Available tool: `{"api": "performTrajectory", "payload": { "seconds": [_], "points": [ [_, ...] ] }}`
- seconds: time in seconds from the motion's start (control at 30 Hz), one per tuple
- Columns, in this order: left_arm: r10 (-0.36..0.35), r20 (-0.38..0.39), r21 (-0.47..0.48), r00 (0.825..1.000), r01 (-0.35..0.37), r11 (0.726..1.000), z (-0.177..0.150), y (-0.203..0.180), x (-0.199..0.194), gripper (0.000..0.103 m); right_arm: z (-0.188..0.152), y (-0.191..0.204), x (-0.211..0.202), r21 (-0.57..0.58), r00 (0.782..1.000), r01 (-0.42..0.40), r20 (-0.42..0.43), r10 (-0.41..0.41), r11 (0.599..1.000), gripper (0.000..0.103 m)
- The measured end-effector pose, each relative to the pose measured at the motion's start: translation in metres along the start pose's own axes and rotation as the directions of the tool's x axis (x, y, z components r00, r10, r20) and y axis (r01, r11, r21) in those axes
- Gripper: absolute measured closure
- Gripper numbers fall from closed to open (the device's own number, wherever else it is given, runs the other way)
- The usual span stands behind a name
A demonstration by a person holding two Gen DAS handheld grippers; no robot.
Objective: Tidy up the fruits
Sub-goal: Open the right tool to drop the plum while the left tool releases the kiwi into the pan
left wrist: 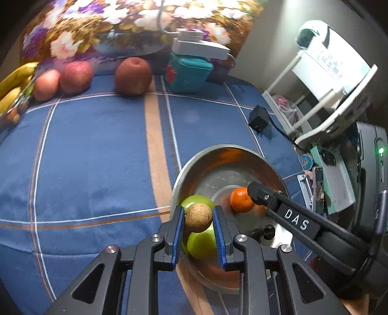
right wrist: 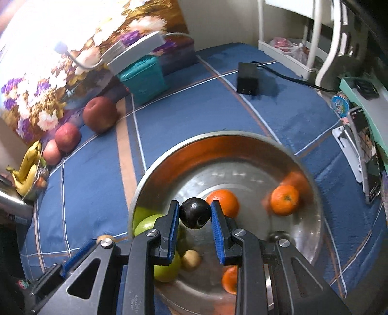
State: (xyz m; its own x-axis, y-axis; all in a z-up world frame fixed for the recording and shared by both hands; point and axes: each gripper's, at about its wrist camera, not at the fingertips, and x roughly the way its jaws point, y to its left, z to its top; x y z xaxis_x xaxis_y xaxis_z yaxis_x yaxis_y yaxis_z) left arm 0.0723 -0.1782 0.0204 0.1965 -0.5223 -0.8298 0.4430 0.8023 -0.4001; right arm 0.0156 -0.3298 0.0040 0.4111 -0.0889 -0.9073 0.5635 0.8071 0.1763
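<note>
A steel bowl (left wrist: 218, 174) (right wrist: 242, 157) sits on the blue cloth and holds green apples (left wrist: 201, 244) (right wrist: 167, 269), oranges (left wrist: 241, 200) (right wrist: 283, 200) and a small brown fruit (right wrist: 191, 260). My left gripper (left wrist: 198, 218) is shut on a small brown round fruit (left wrist: 198, 217) above the bowl's left rim. My right gripper (right wrist: 195, 213) is shut on a dark plum (right wrist: 195, 213) over the bowl's middle. The right gripper's arm (left wrist: 295, 220) reaches over the bowl in the left wrist view.
Three red apples (left wrist: 133, 75) (right wrist: 100, 117) and bananas (left wrist: 14, 80) (right wrist: 28, 169) lie along the far left by a floral cushion (left wrist: 121, 21). A teal box (left wrist: 188, 72) (right wrist: 143, 77), a black adapter (left wrist: 259, 118) (right wrist: 247, 78) and a white rack (left wrist: 322, 97) stand at the back right.
</note>
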Motion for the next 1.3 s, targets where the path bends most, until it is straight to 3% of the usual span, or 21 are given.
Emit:
{"api": "performTrajectory", "payload": {
  "seconds": [0.33, 0.63, 1.1, 1.3],
  "points": [
    [-0.011, -0.002, 0.054, 1.000, 0.011, 0.998, -0.003, -0.024, 0.011, 0.077, 0.002, -0.032, -0.004, 0.063, 0.999, 0.045, 0.007, -0.046, 0.997, 0.075],
    [-0.005, -0.022, 0.081, 1.000, 0.007, 0.997, -0.008, -0.038, 0.022, 0.077, -0.001, -0.049, 0.008, 0.083, 0.995, 0.088, -0.052, -0.084, 0.993, 0.075],
    [-0.007, -0.033, 0.081, 0.999, 0.009, 0.997, -0.007, -0.038, 0.025, 0.075, -0.004, -0.049, 0.013, 0.077, 0.992, 0.089, -0.092, -0.082, 0.993, 0.075],
    [-0.009, -0.034, 0.078, 0.999, 0.011, 0.997, -0.007, -0.036, 0.023, 0.075, -0.002, -0.047, 0.013, 0.069, 0.993, 0.086, -0.087, -0.080, 0.994, 0.065]
  ]
}}
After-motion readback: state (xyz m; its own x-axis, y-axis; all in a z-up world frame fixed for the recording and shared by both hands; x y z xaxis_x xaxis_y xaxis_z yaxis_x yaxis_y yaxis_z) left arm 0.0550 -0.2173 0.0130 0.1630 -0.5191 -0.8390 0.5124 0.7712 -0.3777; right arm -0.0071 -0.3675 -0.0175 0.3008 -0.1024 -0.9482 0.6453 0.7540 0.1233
